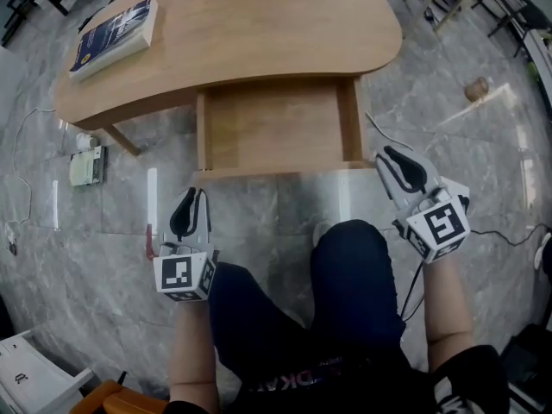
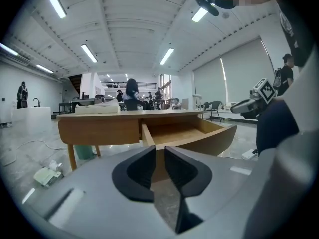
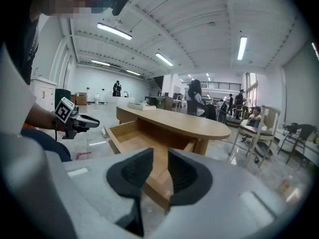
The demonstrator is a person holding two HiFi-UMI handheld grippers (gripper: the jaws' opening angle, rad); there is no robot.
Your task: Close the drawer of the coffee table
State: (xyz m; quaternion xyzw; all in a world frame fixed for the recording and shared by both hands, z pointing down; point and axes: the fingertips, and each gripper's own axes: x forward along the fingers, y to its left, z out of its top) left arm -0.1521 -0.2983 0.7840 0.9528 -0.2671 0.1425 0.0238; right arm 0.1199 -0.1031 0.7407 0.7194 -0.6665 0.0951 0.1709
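While the shallow wooden drawer [image 1: 276, 128] of the oval wooden bench [image 1: 259, 33] stands open, the left hand-held gripper [image 1: 195, 198] and right hand-held gripper [image 1: 390, 155] hover near it, jaws slightly apart, empty.

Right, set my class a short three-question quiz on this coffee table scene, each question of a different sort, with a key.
1. True or false: the pale wooden drawer of the light wooden coffee table is pushed fully shut.
2. What lies on the table top? A) a dark blue book B) a red mug C) a laptop
3. Fill in: the fingers of the left gripper and the right gripper hold ____.

Key
1. False: the drawer stands pulled out and looks empty.
2. A
3. Nothing: each pair of fingers stands slightly apart, near a front corner of the drawer.
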